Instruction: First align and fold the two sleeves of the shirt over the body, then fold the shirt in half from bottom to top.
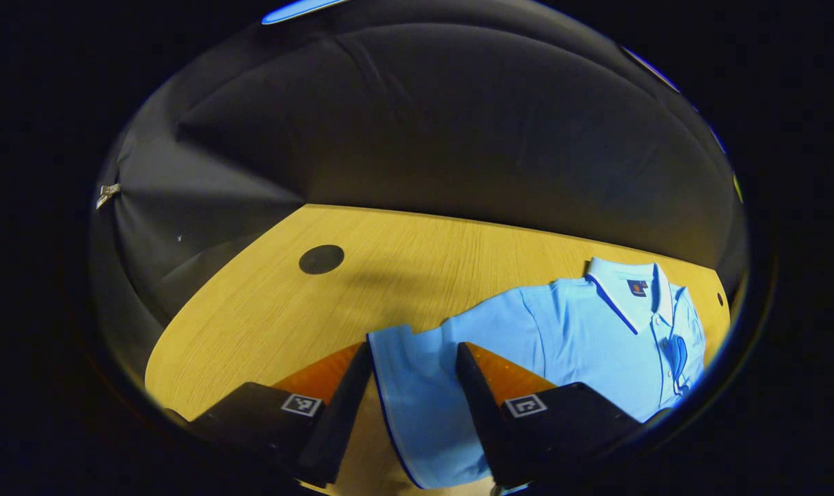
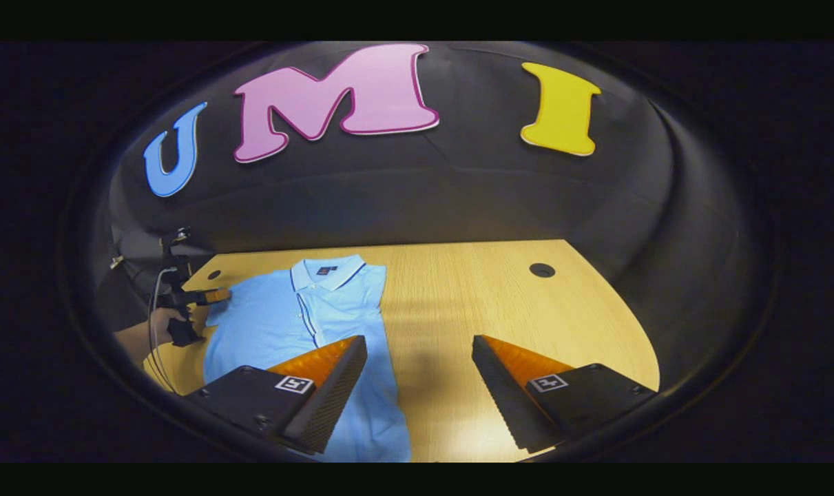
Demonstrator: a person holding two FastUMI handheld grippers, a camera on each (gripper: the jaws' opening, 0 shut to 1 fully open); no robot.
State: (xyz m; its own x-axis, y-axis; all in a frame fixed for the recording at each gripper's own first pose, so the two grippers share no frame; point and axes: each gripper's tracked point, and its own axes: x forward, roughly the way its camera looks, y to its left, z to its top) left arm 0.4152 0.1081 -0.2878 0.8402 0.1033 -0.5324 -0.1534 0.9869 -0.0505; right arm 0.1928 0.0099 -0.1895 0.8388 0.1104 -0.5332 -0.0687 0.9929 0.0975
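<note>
Fingers (image 1: 344,399) of the left tool (image 1: 413,355) stand wide apart at the bottom of the left gripper view, straddling the cuff end of a sleeve (image 1: 417,399); whether either finger touches the cloth I cannot tell. The sleeve runs up and to the right into the body of a light blue polo shirt (image 1: 596,331), which lies flat on the wooden surface (image 1: 265,310) with its front up. A white collar (image 1: 623,282) edged in dark blue sits at the right of the frame, with a small dark label inside it. A dark round hole (image 1: 321,259) marks the surface at centre left.

The right tool (image 2: 420,348), at the bottom of the right gripper view, is also spread wide and holds nothing. Its left finger hangs over the lower part of the polo shirt (image 2: 286,324), its right finger over bare wood (image 2: 472,289). The shirt's right edge looks straight, with no sleeve spread beyond it. Farther off, at the left edge of that frame, a hand (image 2: 165,322) grips the left tool (image 2: 213,296) at the shirt's far sleeve.
</note>
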